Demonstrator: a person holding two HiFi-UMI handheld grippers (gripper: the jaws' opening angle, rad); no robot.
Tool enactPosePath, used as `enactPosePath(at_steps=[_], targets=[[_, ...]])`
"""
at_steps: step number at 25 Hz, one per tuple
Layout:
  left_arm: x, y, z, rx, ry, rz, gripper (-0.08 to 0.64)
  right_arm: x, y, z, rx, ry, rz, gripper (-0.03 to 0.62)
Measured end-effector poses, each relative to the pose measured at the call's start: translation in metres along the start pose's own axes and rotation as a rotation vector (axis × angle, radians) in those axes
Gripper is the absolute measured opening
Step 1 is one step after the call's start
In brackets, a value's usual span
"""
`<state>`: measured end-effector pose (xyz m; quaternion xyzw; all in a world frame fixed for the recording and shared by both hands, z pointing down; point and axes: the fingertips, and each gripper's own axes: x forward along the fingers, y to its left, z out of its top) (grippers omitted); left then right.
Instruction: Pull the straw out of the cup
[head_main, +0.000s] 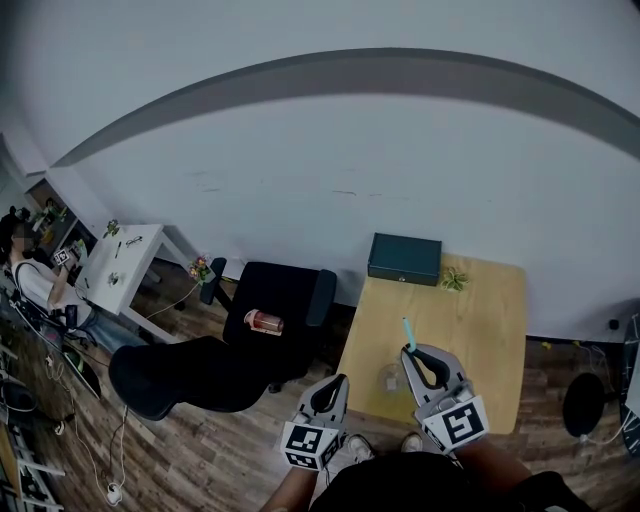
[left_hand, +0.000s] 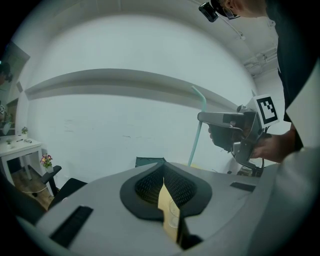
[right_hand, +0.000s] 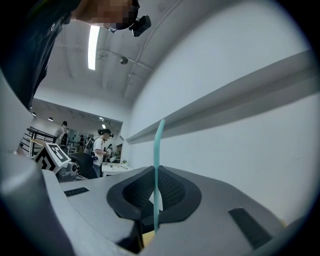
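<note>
A teal straw (head_main: 408, 333) stands upright in my right gripper (head_main: 409, 353), whose jaws are shut on its lower part. In the right gripper view the straw (right_hand: 158, 165) rises between the pads; its bottom end is hidden. The clear cup (head_main: 388, 378) stands on the wooden table (head_main: 480, 330), just left of the right gripper. My left gripper (head_main: 340, 381) is at the table's left edge, apart from the cup, jaws nearly together with nothing between them. Through their thin slit the cup (left_hand: 173, 216) shows. The left gripper view also shows the straw (left_hand: 197, 127) hanging from the right gripper (left_hand: 201, 118).
A dark green box (head_main: 404, 258) and a small plant (head_main: 455, 279) sit at the table's far edge. A black office chair (head_main: 270, 310) with a pink thing (head_main: 264, 321) on it stands left of the table. A white desk (head_main: 118, 262) is further left, a person beside it.
</note>
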<state>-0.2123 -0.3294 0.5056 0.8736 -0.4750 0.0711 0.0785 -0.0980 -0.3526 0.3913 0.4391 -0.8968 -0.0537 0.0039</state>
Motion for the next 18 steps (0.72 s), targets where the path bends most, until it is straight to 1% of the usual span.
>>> enactPosePath(at_steps=[5, 18], targets=[[-0.0015, -0.004, -0.0002, 0.002, -0.002, -0.003, 0.02, -0.0023, 0.0003, 0.0006, 0.007, -0.003, 0.001, 0.037], [-0.0049, -0.0011, 0.0014, -0.017, -0.018, 0.018, 0.02, -0.0019, -0.0002, -0.0022, 0.012, 0.004, 0.004, 0.037]])
